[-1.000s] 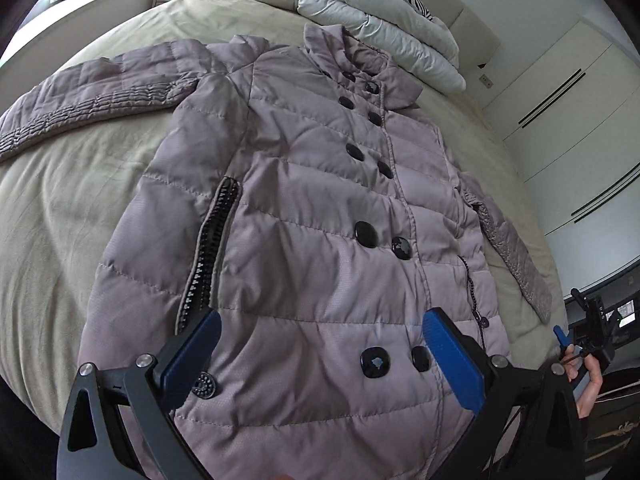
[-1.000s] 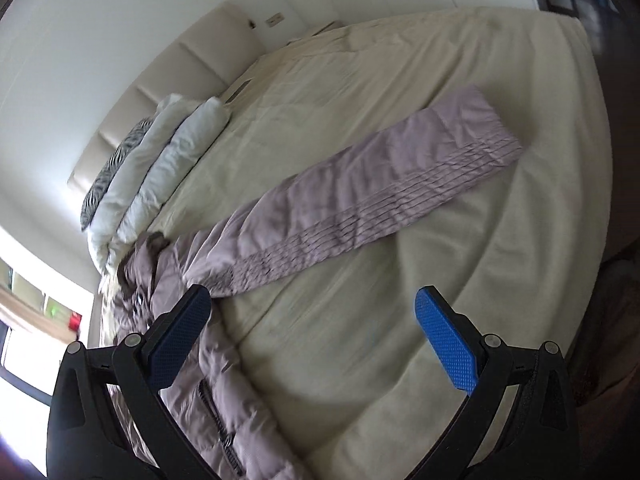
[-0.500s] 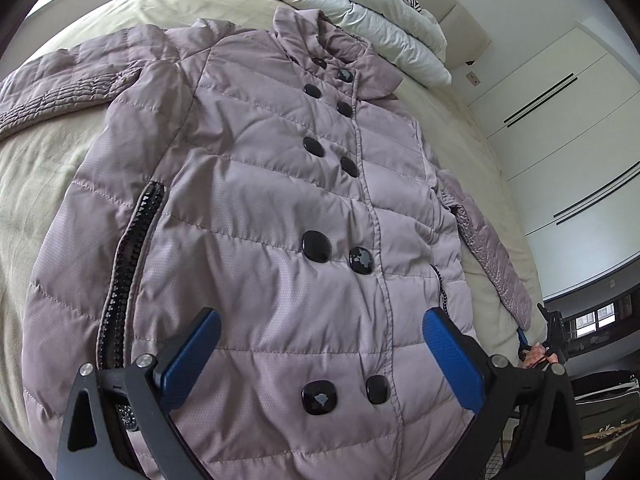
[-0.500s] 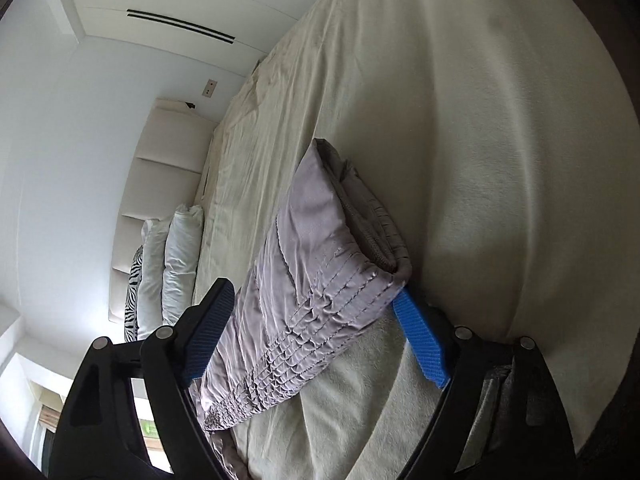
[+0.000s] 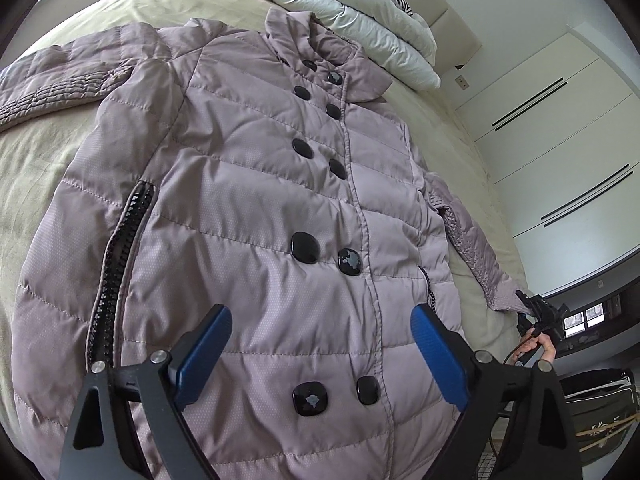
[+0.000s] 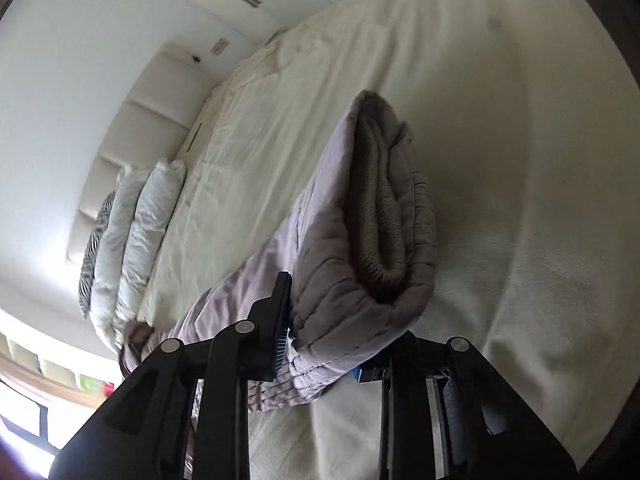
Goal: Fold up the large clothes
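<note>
Lying flat, front up, on a beige bedspread (image 5: pixel 52 148), a mauve quilted puffer coat (image 5: pixel 256 208) w/ glossy black buttons fills centre frame; its ribbed left-of-frame sleeve (image 5: pixel 48 88) runs off upper left. Left gripper (image 5: pixel 320 354), blue ridged pads, hovers over the hem, jaws wide, nothing held. White folded duvets (image 5: pixel 360 12) sit at upper centre, white wardrobe doors (image 5: pixel 560 128) at right. Right gripper (image 6: pixel 324 344) is clamped on the other sleeve's cuff (image 6: pixel 372 240), knit inner lining showing, lifted off the bed at lower centre of right-wrist view.
</note>
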A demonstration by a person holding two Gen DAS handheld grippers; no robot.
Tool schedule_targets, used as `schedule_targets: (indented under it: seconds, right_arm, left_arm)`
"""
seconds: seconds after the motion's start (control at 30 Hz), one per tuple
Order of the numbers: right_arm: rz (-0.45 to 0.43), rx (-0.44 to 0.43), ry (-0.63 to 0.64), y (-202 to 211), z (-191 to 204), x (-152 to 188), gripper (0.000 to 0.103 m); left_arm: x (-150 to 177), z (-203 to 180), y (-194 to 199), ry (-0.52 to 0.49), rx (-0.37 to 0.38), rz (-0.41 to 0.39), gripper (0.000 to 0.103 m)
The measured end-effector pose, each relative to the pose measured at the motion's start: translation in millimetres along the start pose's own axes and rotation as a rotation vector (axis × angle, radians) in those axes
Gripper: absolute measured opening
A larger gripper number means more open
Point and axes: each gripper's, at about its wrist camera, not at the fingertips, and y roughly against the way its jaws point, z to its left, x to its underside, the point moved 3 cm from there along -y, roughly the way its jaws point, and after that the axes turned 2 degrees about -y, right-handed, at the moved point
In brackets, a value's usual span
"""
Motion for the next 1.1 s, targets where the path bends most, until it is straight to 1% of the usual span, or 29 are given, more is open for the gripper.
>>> schedule_targets:
  seconds: [0.1,0.13,0.2,0.27,0.33,0.43,0.47,0.53,0.57,0.6,0.63,0.67,0.7,0.73,0.77,0.8,0.83,0.87,0.93,0.97,1.07,1.1]
  right_arm:
    - [-0.015,-0.010,0.240,15.9,80.4,24.7,0.022]
    - [-0.019,-0.034,0.316,21.5,109.2,37.1,0.022]
    - [0.008,-0.099,0.448,23.9,169.2,69.6,0.022]
    - [0.047,-0.159,0.566,19.4,224.1,110.8,0.022]
    - [0.100,-0.196,0.670,11.9,268.2,159.6,0.021]
    - [0.182,-0.259,0.793,-4.7,316.2,234.2,0.021]
    - [0.207,-0.261,0.825,-12.0,326.5,257.1,0.021]
    - [0.262,-0.247,0.874,-28.5,337.2,298.5,0.022]
    - [0.290,-0.239,0.890,-38.1,350.3,316.5,0.022]
    - [0.317,-0.232,0.900,-46.4,351.8,329.8,0.022]
    - [0.343,-0.222,0.913,-45.8,349.1,360.6,0.023]
    - [0.366,-0.219,0.924,-52.2,347.0,373.1,0.025]
    - [0.379,-0.227,0.943,-53.0,342.4,390.2,0.032]
    - [0.382,-0.239,0.964,-57.3,342.3,400.0,0.048]
    - [0.390,-0.252,0.975,-57.9,340.3,410.9,0.059]
    - [0.402,-0.268,0.973,-47.5,330.9,422.3,0.073]
    - [0.410,-0.285,0.965,-46.4,326.6,431.8,0.076]
    - [0.408,-0.289,0.958,-42.9,321.8,441.1,0.076]
    - [0.405,-0.308,0.923,-31.2,309.6,441.8,0.076]
    - [0.403,-0.318,0.902,-20.4,301.5,448.7,0.076]
    - [0.417,-0.354,0.839,-5.5,286.8,437.6,0.081]
    - [0.423,-0.346,0.843,-5.7,281.9,436.9,0.082]
  left_arm:
    - [-2.1,7.5,7.6,0.002,-0.006,-0.021,0.092]
    - [-3.0,9.7,11.5,-0.001,-0.014,-0.032,0.092]
    - [-5.0,14.2,21.1,-0.014,-0.025,-0.059,0.092]
    - [-7.2,18.7,32.7,-0.036,-0.057,-0.094,0.092]
    - [-9.2,24.0,46.1,-0.065,-0.100,-0.135,0.092]
    - [-12.7,34.6,64.1,-0.097,-0.176,-0.194,0.094]
    - [-13.7,39.0,69.7,-0.100,-0.194,-0.212,0.094]
    - [-16.1,50.5,79.9,-0.089,-0.230,-0.236,0.096]
    - [-16.8,56.7,83.2,-0.076,-0.245,-0.245,0.098]
    - [-17.1,62.8,86.3,-0.062,-0.261,-0.254,0.101]
    - [-17.2,68.1,88.6,-0.051,-0.276,-0.261,0.101]
    - [-16.8,73.0,89.3,-0.039,-0.289,-0.260,0.102]
    - [-17.0,77.1,87.7,-0.030,-0.294,-0.247,0.102]
    - [-16.8,79.3,84.9,-0.023,-0.288,-0.232,0.102]
    - [-16.9,81.4,81.6,-0.014,-0.269,-0.219,0.102]
    - [-16.8,83.1,77.9,-0.002,-0.241,-0.209,0.102]
    - [-16.0,83.9,73.2,0.011,-0.206,-0.196,0.102]
    - [-16.5,83.1,67.1,0.026,-0.167,-0.180,0.102]
    - [-18.8,78.0,54.1,0.044,-0.087,-0.151,0.102]
    - [-20.8,73.6,46.0,0.047,-0.060,-0.137,0.102]
    - [-29.6,59.1,13.0,0.077,0.039,-0.073,0.102]
    - [-32.2,55.4,0.2,0.101,0.075,-0.045,0.101]
